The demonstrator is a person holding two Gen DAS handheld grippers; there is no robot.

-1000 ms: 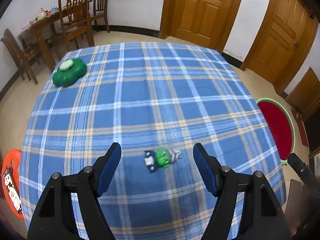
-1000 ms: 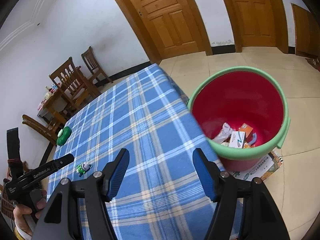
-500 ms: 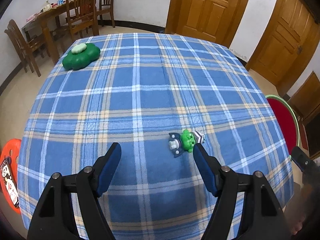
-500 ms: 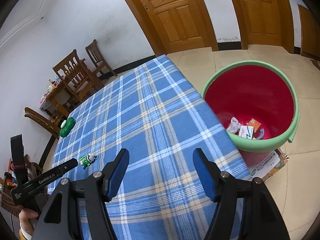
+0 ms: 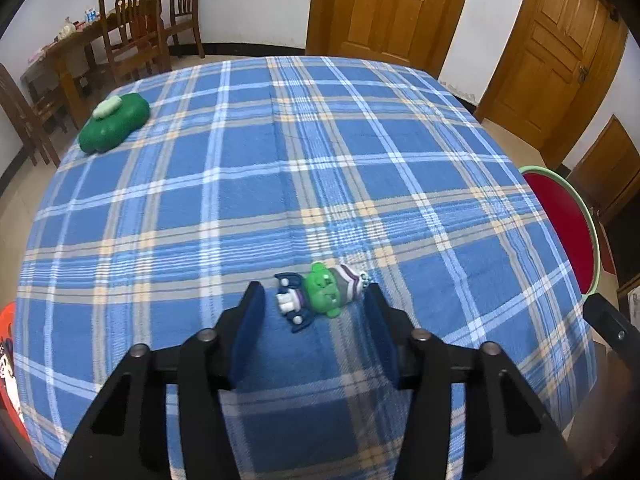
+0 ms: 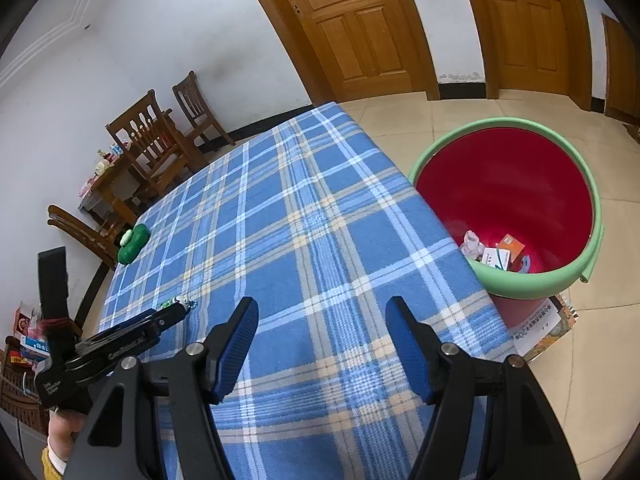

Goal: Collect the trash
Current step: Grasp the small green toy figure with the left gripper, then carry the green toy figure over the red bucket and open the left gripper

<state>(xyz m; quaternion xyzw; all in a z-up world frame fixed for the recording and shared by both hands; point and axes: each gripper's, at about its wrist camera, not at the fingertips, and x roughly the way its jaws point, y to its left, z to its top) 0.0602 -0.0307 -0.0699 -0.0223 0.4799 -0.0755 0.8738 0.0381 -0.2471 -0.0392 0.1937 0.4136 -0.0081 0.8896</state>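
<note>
- Left wrist view: the left gripper (image 5: 314, 304) is lowered over a small green toy figure (image 5: 325, 295) lying on its side on the blue plaid tablecloth (image 5: 248, 184).
- Its jaws have just been closing, and the figure lies between the blue pads. The right pad looks to touch the striped end, while the left pad stands just clear of the dark end, so the grip is not yet clenched on it.
- The figure lies toward the near side of the table, with open cloth between it and the edges on either side.
- A green clover-shaped object (image 5: 114, 122) with a pale top sits at the far left corner, close to the cloth's edge and well apart from the figure.
- The red bin with a green rim (image 5: 568, 224) shows past the table's right edge.
- Right wrist view: the right gripper (image 6: 322, 344) hovers over bare cloth near the table's right edge, jaws spread wide with nothing between them.
- The bin stands on the tiled floor (image 6: 520, 112) just beside that edge, with boxes and wrappers (image 6: 496, 252) at its bottom.
- Wide cloth lies free between the two grippers.
</note>
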